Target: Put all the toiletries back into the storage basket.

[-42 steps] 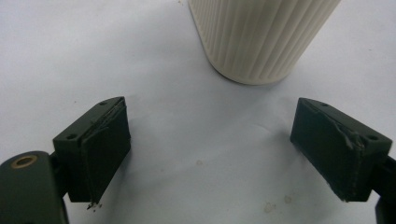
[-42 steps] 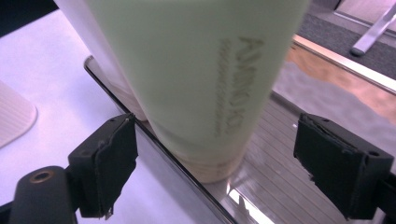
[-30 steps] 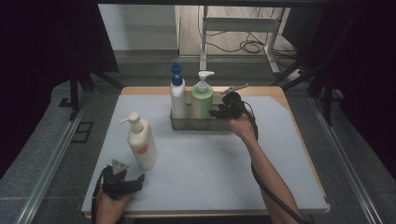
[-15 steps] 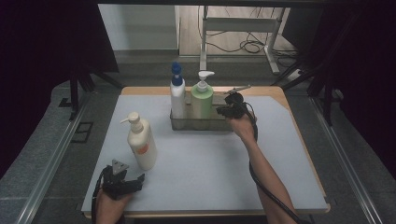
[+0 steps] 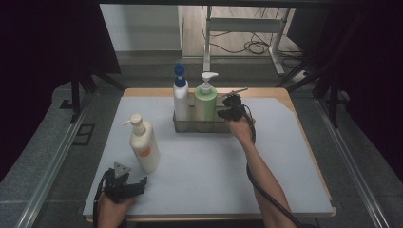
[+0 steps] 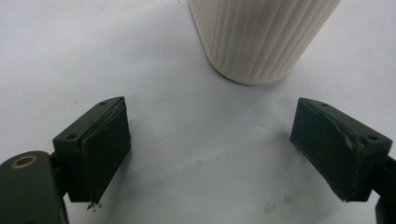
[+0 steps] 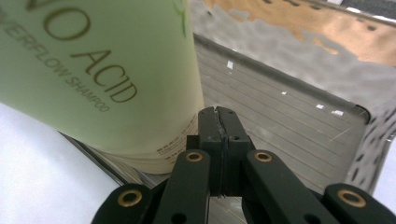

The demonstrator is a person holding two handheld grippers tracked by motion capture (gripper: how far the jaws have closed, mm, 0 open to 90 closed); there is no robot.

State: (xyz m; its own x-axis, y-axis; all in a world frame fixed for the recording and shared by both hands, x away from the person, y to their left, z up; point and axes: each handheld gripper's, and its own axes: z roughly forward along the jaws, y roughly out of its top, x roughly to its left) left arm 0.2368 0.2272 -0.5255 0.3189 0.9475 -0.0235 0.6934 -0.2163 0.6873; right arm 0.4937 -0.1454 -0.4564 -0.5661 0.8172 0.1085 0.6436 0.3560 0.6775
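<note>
The right claw (image 5: pixel 232 110) is at the metal tray (image 5: pixel 190 126) on the far part of the bench (image 5: pixel 214 166), just beside the green shampoo bottle (image 5: pixel 206 102). Its jaws have just been closing, and in the right gripper view they are pressed together with nothing between them, the tips over the grooved floor of the tray (image 7: pixel 299 121) beside the base of the green bottle (image 7: pixel 93 70). In this tray the green bottle stands upright next to a white bottle with a blue pump (image 5: pixel 180 97). The left claw (image 5: pixel 124 185) rests near the front edge of the bench with its jaws wide and empty. A cream pump bottle (image 5: pixel 144 145) stands upright just beyond it, and the left gripper view shows its ribbed base (image 6: pixel 261 37) ahead of the jaws, not touched.
</note>
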